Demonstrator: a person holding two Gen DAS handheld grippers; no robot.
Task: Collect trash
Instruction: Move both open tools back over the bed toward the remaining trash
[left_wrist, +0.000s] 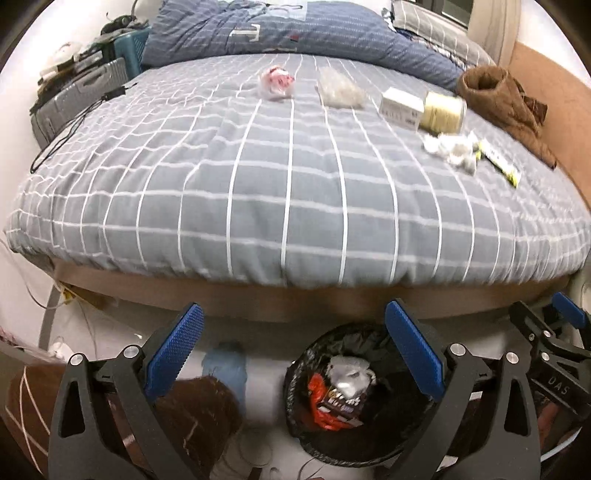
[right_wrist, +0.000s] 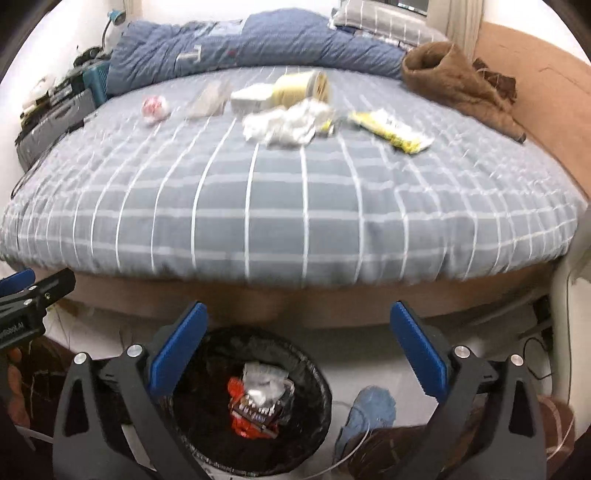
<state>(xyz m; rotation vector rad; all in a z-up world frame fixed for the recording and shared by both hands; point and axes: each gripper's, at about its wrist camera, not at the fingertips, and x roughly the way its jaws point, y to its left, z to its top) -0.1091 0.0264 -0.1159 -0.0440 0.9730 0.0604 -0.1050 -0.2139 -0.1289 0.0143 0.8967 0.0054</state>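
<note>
I hold my left gripper (left_wrist: 293, 352) with its blue pads spread as wide as they go, nothing between them, above the floor at the foot of a bed (left_wrist: 295, 192). My right gripper (right_wrist: 299, 350) is just as wide apart and also empty. In the left view the bin (left_wrist: 306, 435), lined with a black bag, sits at 5 o'clock, partly behind my right-hand pad; in the right view it sits at 6 o'clock, under my left-hand pad. Inside it lie a grey crumpled wad (left_wrist: 349, 374), a red wrapper (left_wrist: 319, 400) and a dark printed packet (right_wrist: 253, 408). More trash lies on the grey checked bedspread, well apart from the bin. In the left view a pink-and-white bag (left_wrist: 277, 83) is at 12 o'clock, a clear plastic packet (left_wrist: 340, 88) just beside it toward 1 o'clock, then a white box (left_wrist: 400, 105) touching a pale yellow roll (left_wrist: 443, 110). Crumpled tissues (left_wrist: 452, 147) lie near the roll at 2 o'clock, with a yellow wrapper (left_wrist: 500, 164) just beside them. A brown garment (left_wrist: 502, 99) is bunched at the bed's edge at 2 o'clock, and a blue quilt (left_wrist: 295, 33) is heaped along the top at 12 o'clock. The frames are somewhat blurred.
</note>
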